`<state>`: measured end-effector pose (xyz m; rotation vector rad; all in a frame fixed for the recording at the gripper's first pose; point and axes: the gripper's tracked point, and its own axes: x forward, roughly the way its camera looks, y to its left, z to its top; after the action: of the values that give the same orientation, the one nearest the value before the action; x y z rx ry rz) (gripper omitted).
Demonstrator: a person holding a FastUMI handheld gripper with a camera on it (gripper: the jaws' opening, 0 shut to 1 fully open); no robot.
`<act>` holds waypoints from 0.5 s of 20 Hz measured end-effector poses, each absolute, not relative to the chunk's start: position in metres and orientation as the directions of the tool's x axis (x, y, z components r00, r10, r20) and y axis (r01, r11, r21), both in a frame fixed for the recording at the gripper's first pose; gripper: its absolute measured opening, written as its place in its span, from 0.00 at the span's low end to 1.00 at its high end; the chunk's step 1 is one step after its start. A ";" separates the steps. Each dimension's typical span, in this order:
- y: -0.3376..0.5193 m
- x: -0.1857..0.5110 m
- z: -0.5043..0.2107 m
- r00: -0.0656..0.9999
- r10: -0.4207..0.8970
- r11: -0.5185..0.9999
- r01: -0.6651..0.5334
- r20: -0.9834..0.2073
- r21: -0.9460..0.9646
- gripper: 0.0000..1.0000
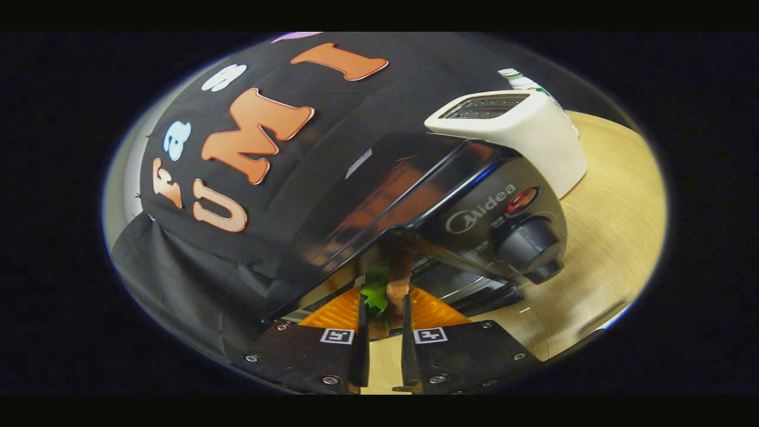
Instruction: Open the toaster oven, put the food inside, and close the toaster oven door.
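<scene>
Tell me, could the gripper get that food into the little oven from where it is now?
Probably yes. The gripper is shut on the food, and the toaster oven stands just ahead, its door apparently open, with nothing between them.

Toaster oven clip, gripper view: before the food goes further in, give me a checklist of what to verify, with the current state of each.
1. Food held between the fingers: ok, both press on it, with green leaf and brown layers showing.
2. Toaster oven door open: ok, the opening lies just ahead of the fingers.
3. Food aimed at the opening: ok, its front end reaches into the gap under the oven's top.
4. Rack inside free: cannot tell, the interior is dark and mostly hidden.
5. White toaster out of the way: ok, it stands beyond the oven on the wooden table.
6. Door fully lowered: cannot tell.
</scene>
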<state>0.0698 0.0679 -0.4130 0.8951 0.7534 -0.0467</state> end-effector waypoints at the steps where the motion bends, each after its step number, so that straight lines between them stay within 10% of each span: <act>1: 0.066 0.075 -0.416 0.754 0.241 0.642 0.348 -0.611 0.683 0.22; 10: 0.073 0.096 -0.433 0.805 0.053 0.738 0.367 -0.591 0.566 0.25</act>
<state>0.0959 0.0730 -0.4334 0.7299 0.6237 -0.1849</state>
